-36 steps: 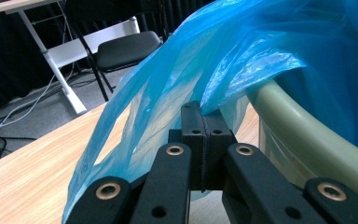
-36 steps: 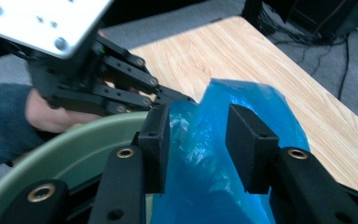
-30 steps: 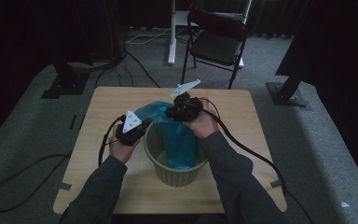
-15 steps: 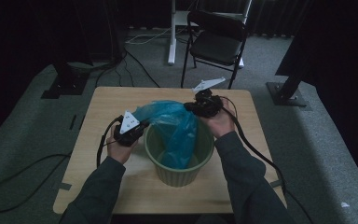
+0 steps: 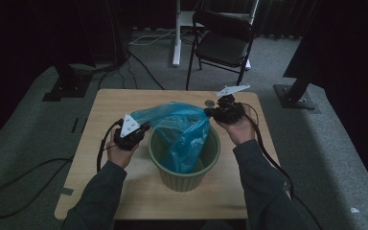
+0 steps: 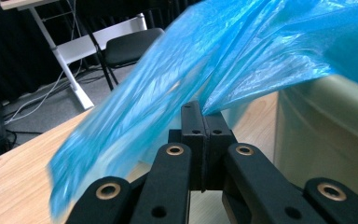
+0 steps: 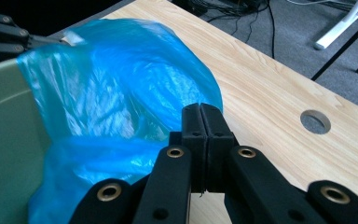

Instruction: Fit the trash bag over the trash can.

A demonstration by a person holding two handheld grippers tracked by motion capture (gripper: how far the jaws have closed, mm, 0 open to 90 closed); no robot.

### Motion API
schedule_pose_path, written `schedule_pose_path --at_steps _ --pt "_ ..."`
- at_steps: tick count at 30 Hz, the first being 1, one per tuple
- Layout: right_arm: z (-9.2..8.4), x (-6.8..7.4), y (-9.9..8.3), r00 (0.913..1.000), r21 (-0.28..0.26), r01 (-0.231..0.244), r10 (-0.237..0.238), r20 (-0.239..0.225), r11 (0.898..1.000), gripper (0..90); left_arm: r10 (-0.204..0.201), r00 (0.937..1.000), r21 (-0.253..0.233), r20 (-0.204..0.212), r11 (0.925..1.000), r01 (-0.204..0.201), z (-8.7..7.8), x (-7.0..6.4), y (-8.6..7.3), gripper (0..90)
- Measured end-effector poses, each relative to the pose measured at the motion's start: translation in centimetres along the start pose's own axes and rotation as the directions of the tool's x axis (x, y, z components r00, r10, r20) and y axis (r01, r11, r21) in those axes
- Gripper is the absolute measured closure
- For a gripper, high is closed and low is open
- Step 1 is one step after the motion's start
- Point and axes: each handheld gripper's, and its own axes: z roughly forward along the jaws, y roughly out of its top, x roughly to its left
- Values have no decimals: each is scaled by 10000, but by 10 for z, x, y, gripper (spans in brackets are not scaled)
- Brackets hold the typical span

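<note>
Lining underway, judged partial: blue bin liner [image 5: 182, 132] hangs partly inside the green ribbed bin [image 5: 184, 167] on the table [image 5: 105, 103], left gripper [image 5: 141, 130] and right gripper [image 5: 210, 112] jaws each clenched on an edge, mouth stretched above the rim, not yet cuffed over.

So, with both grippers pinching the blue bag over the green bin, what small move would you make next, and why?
Probably spread the bag's mouth wider and lower it: the left gripper and right gripper hold the blue bag stretched above the green bin, not yet over its rim.
</note>
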Motion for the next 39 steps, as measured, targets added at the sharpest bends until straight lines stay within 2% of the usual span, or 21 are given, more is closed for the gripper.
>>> schedule_pose_path --at_steps 2,6,8,12,19,24,27,29,32,34,36,39 --pt "-1 -2 -2 9999 -65 -68 67 -118 10000 886 -25 10000 -43 -28 10000 25 -1 1 0 897" --pt "-1 1 2 9982 -446 118 -144 -576 9989 740 62 10000 -89 -57 9999 -63 -1 -1 3 896" --pt "0 7 8 9961 -696 410 -463 -757 9967 685 91 10000 -103 -14 9999 -91 0 -2 4 896" --pt "3 11 14 9945 -771 563 -627 -833 9954 654 206 9998 -99 8 9997 -206 1 -4 6 896" --pt "9 13 23 9943 -865 593 -665 -835 9945 628 213 9998 -136 58 9997 -212 2 -6 7 896" --pt "14 18 35 9929 -828 809 -876 -807 9933 614 220 9997 -150 97 9996 -219 3 -7 8 896" --pt "23 23 44 9899 -458 1055 -1093 -903 9934 615 270 9995 -115 150 9996 -268 4 -8 7 896" --pt "30 26 46 9894 -44 1261 -1260 -715 9920 636 264 9995 -116 159 9996 -263 3 -9 6 896" --pt "35 23 44 9910 426 1236 -1211 -577 9914 777 221 9995 -99 232 9997 -218 2 -9 5 896" --pt "33 23 41 9911 517 1264 -1239 -496 9906 886 230 9993 -97 301 9997 -227 0 -9 5 896" --pt "31 24 37 9909 573 1316 -1296 -372 9897 896 290 9991 -117 315 9995 -286 -2 -8 4 896" --pt "22 22 30 9935 397 1115 -1105 -266 9930 896 377 9987 -109 349 9992 -373 -5 -10 2 896"
